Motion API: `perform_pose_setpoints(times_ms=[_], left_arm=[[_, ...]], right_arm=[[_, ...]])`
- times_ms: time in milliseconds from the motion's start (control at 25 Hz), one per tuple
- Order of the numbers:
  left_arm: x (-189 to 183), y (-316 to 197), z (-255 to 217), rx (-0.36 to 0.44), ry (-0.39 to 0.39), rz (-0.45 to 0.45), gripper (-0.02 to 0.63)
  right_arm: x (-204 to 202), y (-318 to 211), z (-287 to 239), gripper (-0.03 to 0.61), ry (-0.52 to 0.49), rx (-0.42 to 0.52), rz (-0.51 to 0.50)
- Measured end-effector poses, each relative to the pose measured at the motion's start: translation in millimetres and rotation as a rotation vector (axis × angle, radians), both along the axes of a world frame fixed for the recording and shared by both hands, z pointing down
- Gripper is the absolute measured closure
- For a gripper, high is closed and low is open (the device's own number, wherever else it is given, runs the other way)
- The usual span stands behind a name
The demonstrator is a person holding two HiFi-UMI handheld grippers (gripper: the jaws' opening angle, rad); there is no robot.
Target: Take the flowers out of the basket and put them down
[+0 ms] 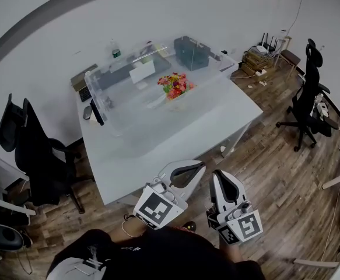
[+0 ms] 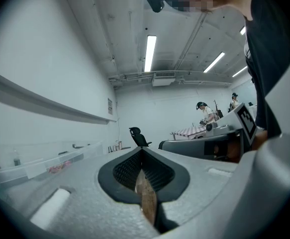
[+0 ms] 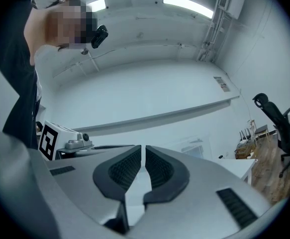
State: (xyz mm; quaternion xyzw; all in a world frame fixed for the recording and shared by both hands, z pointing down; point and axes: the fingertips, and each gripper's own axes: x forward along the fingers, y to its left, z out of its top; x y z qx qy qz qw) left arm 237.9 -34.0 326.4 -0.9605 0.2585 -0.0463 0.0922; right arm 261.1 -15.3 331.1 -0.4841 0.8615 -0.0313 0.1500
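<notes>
A bunch of red, orange and yellow flowers (image 1: 175, 84) stands in a small pale basket (image 1: 178, 102) on the white table (image 1: 175, 142), inside a large clear plastic bin (image 1: 114, 107). Both grippers hang off the table's near edge, well short of the flowers. My left gripper (image 1: 197, 167) is shut with nothing in it, and its jaws (image 2: 143, 172) meet. My right gripper (image 1: 218, 176) is shut and empty too, with only a thin slit between the pads (image 3: 144, 159). In the left gripper view, a small pink patch (image 2: 59, 167) in the clear bin may be the flowers.
Black office chairs stand at the left (image 1: 38, 156) and right (image 1: 307, 95) of the table. A dark box (image 1: 191, 52), a bottle (image 1: 115, 50) and a mouse (image 1: 87, 112) sit on the table. Cardboard boxes (image 1: 257, 60) lie on the wooden floor. People (image 2: 204, 112) work far off.
</notes>
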Motion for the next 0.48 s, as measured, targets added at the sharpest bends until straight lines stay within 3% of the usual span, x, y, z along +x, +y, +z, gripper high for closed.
perform_pose_setpoints(times_ms=[480], left_arm=[[30, -2, 9, -0.003, -0.01, -0.029, 0.618]], right_arm=[[26, -3, 7, 0.563, -0.005, 0.005, -0.039]])
